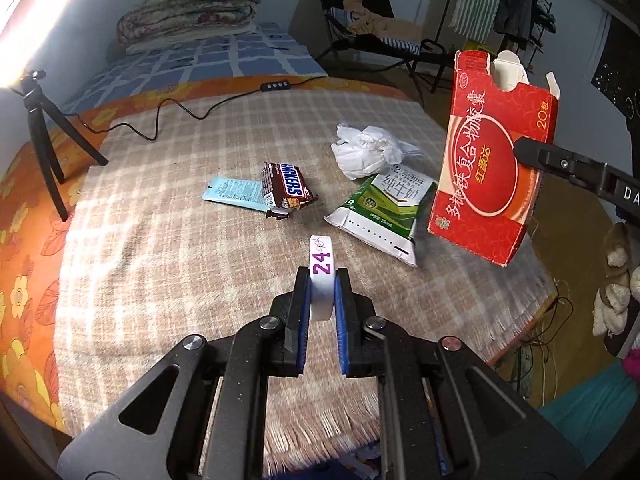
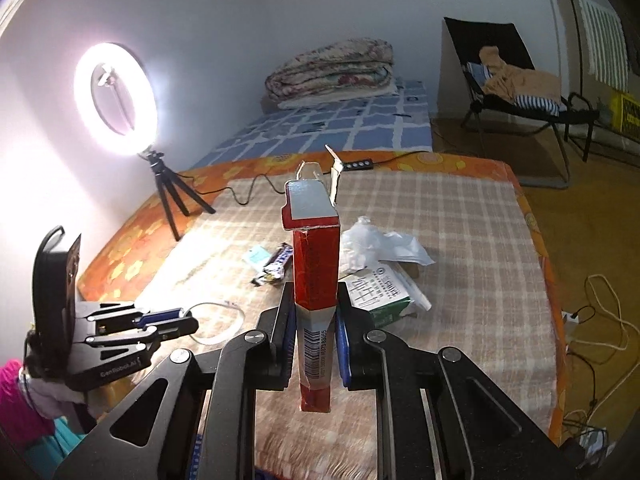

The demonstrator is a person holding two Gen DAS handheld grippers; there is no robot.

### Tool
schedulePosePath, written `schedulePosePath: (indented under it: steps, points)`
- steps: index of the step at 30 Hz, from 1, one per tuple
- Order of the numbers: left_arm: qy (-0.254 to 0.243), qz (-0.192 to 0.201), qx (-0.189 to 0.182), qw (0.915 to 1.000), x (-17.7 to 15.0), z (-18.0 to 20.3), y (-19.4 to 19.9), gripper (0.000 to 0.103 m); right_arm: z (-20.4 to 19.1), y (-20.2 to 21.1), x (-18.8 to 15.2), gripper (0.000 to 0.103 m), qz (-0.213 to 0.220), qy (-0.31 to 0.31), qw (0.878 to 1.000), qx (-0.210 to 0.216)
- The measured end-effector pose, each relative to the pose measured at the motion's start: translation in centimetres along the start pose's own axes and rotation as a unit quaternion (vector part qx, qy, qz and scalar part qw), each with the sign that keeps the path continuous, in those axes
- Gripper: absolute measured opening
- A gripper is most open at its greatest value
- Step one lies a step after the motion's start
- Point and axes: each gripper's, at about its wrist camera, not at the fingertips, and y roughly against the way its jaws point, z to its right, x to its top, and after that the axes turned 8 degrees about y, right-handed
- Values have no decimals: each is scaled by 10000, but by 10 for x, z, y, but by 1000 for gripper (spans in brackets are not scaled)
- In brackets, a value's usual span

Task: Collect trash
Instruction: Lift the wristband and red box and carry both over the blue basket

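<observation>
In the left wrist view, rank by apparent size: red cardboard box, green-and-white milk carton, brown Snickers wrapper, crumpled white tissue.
1. Red cardboard box, though it is raised nearer the camera.
2. Green-and-white milk carton.
3. Crumpled white tissue and brown Snickers wrapper: too alike to rank.

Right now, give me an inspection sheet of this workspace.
Surface: plaid blanket over an orange floral sheet.
Job's things: Snickers wrapper, blue sachet, crumpled white plastic, milk carton lie on it.
Clutter: nothing seen.
Grippers: left gripper shut on a white wristband; right gripper shut on a red medicine box, held upright.
Cables: black cable with inline switch crosses the far edge.
Surroundings: ring light on tripod, folded quilt, folding chair.
</observation>
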Motion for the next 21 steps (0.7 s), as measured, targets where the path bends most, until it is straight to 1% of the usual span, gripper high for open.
schedulePosePath:
  steps: [6,9,12,21]
  points:
    - [-38,48,-53,10000,-14,2,24,9,-20,13,-11,15,-36,152,9997,177]
    - [17,-9,-139,9999,-25,1,34,10,-34,24,-18,15,-12,271,9993,247]
    - [3,-40,-137,9999,-39,2,43,9,-48,33,-26,15,-4,443,9987,268]
    - [130,-83,-142,9998,-77,-5,74,9,-86,49,-68,15,-261,694,9960,506]
